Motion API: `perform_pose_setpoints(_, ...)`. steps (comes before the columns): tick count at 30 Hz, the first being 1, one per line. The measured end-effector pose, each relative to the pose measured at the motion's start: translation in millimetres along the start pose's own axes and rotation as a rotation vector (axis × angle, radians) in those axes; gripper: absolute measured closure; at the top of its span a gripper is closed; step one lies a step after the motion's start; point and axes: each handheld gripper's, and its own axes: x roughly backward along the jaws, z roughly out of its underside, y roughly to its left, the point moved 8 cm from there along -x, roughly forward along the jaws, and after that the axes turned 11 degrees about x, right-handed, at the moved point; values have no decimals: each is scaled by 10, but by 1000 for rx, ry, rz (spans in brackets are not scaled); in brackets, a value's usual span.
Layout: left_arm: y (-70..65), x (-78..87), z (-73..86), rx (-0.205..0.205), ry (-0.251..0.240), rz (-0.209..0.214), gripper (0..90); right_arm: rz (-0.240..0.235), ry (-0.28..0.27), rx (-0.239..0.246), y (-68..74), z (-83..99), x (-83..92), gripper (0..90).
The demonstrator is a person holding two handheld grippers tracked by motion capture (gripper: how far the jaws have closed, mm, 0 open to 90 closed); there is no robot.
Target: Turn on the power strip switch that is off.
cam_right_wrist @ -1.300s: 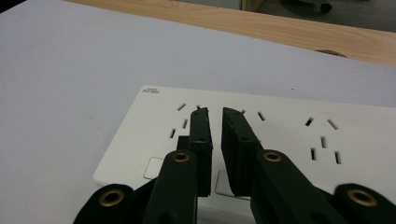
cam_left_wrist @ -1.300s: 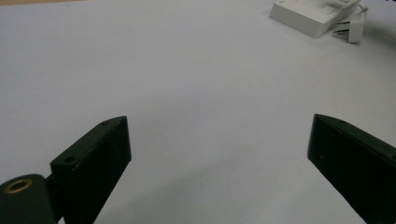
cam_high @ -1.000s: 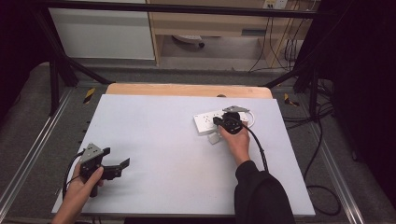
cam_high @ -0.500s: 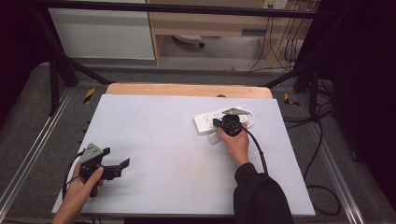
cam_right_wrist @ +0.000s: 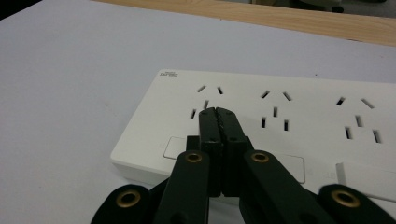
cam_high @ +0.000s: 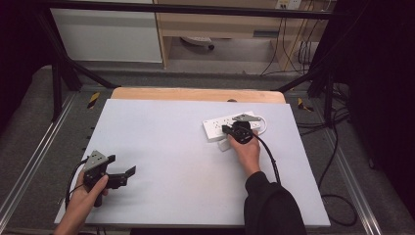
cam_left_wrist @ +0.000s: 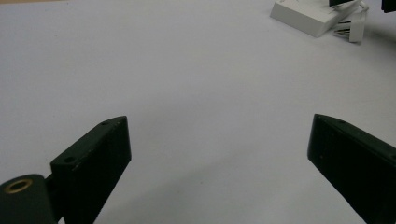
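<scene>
White worktop (cam_high: 161,147) is backed by a wooden strip (cam_high: 195,94). White power strip (cam_high: 229,126) is laid far right, its coiled cord (cam_high: 262,124) just beside. Right hand-held gripper (cam_right_wrist: 218,114) is poised over its sockets, jaws pressed together, nothing held. Left hand-held gripper (cam_high: 128,173) is kept well apart, jaws spread, empty.

One small mark on the power strip, too fine to read

In the right gripper view, the white power strip (cam_right_wrist: 280,126) carries a tiny grey brand mark (cam_right_wrist: 168,73) at its far left corner, just beyond the first group of socket slots; its letters are too small and blurred to make out. Nothing else in the views bears legible text, numbers or signs.
</scene>
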Motion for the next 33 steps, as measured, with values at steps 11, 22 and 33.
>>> perform_pose_setpoints(11, 0, -1, 1, 0, 1, -1, 63, 0, -2, -4, 7, 10, 11, 900)
perform_pose_setpoints(22, 2, -2, 5, -4, 5, -2, 63, 6, -8, -3, 13, 18, 16, 900)
perform_pose_setpoints(33, -1, -5, 8, -5, 6, -2, 63, 10, -14, -1, 14, 17, 10, 900)
